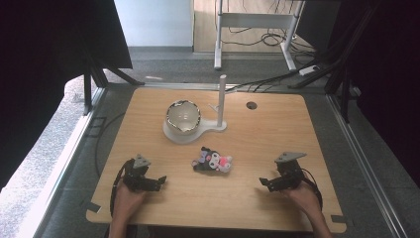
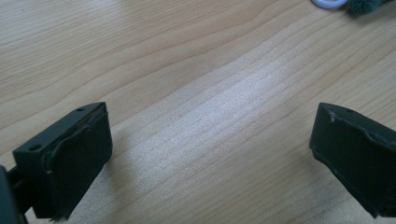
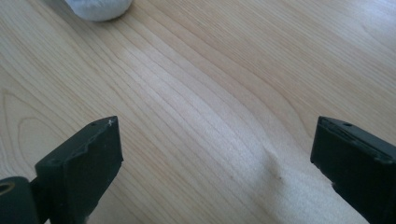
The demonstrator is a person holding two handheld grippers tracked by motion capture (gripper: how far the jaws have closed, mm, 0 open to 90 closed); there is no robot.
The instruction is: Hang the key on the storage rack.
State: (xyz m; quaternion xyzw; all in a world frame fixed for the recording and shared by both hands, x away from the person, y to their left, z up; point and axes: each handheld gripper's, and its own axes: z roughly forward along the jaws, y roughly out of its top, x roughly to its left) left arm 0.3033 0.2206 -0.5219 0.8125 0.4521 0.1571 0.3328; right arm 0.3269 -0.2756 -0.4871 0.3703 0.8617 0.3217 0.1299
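1. High view: my left claw (image 1: 159,181) and right claw (image 1: 264,183) rest low on the wooden table (image 1: 277,129), 1 at each near corner, jaws pointing inward toward each other. Both are spread wide and have hold of nothing. The plush toy (image 1: 213,161) lies between the 2 claws, slightly beyond them, well apart from either. Farther beyond it stands the bowl (image 1: 183,116) on a white stand (image 1: 198,133) with an upright post (image 1: 222,99).

2. Left gripper view: my left claw (image 2: 210,149) has its jaws set far apart, bare wood grain between them. Ahead and to the right, at the top edge, I see a dark fuzzy bit and a pale ring, probably part of the plush toy (image 2: 364,4); too little shows to be sure.

3. Right gripper view: my right claw (image 3: 217,154) is equally wide open and has no load. A white rounded shape (image 3: 98,8) sits ahead to the left; cannot tell what it is.

4. Progress, my judgement: the toy is untouched and lying free, the bowl looks empty. Nothing done yet. Left to do: reach, close on the toy, lift and place it, likely in the bowl.
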